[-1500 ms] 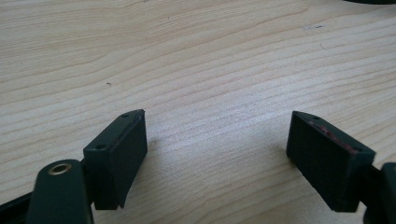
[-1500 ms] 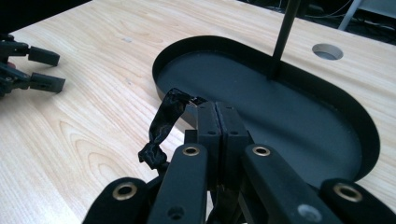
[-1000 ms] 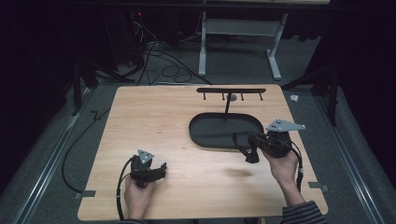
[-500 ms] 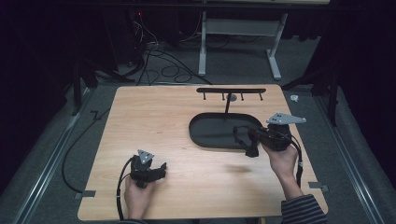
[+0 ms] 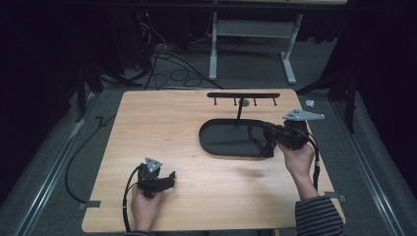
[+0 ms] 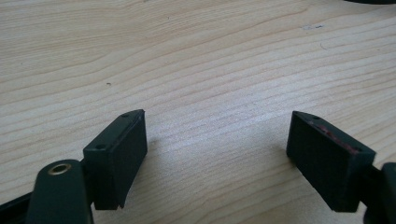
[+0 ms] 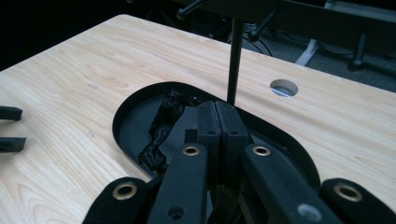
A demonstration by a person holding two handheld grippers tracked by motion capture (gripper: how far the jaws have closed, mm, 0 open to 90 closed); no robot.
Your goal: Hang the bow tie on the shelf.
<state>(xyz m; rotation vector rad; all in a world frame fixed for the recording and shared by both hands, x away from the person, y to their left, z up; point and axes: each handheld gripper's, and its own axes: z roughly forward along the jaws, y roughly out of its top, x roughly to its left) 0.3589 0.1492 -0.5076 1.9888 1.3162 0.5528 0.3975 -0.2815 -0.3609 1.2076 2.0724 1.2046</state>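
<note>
A: Two grippers are seen over one wooden table. What is found at its two o'clock side?

B: A black oval tray is set there, with a thin post rising at its twelve o'clock edge to a peg rack.

A: And the right gripper?

B: It is held over the tray's three o'clock end, jaws pressed together. A dark crumpled strap is draped from between them, so it appears to be pinched; its loose end is lying in the tray.

A: The left gripper?

B: It is kept at the table's seven o'clock, jaws spread wide over bare wood, nothing between them.
</note>
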